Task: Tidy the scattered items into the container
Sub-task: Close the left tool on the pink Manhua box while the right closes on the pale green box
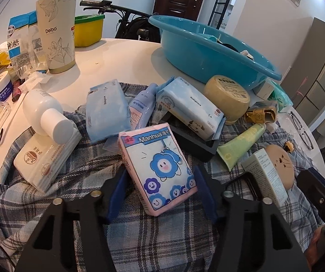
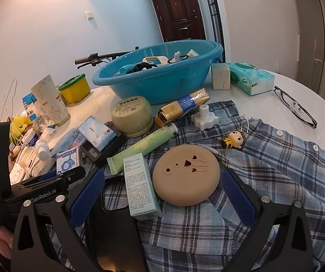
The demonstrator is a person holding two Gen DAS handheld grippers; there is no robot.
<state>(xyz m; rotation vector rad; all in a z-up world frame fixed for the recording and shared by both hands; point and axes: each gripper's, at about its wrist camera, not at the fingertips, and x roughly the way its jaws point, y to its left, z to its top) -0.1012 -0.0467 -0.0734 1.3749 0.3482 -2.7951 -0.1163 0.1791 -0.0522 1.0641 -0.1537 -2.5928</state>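
Observation:
A pink and blue Manhua tissue pack (image 1: pixel 160 170) lies tilted on the plaid shirt (image 1: pixel 139 238) between the fingers of my left gripper (image 1: pixel 160 172). The right pad sits at the pack's corner, and a gap shows beside the left pad, so the jaws stand open. My right gripper (image 2: pixel 163 174) is wide open over a tan round disc (image 2: pixel 186 172) and a pale upright box (image 2: pixel 139 188), with both lying between its fingers untouched. The blue basin (image 1: pixel 207 52) (image 2: pixel 157 83) stands at the back of the table and holds several small items.
Wet-wipe packs (image 1: pixel 194 106), a yellow jar (image 1: pixel 228 97), a green tube (image 1: pixel 239 145), a black tray (image 1: pixel 196 145) and a white bottle (image 1: pixel 46 115) crowd the shirt. A paper cup (image 1: pixel 57 31), a yellow tub (image 1: pixel 87 30), glasses (image 2: pixel 296 106) and a green tissue box (image 2: pixel 250 78) stand around.

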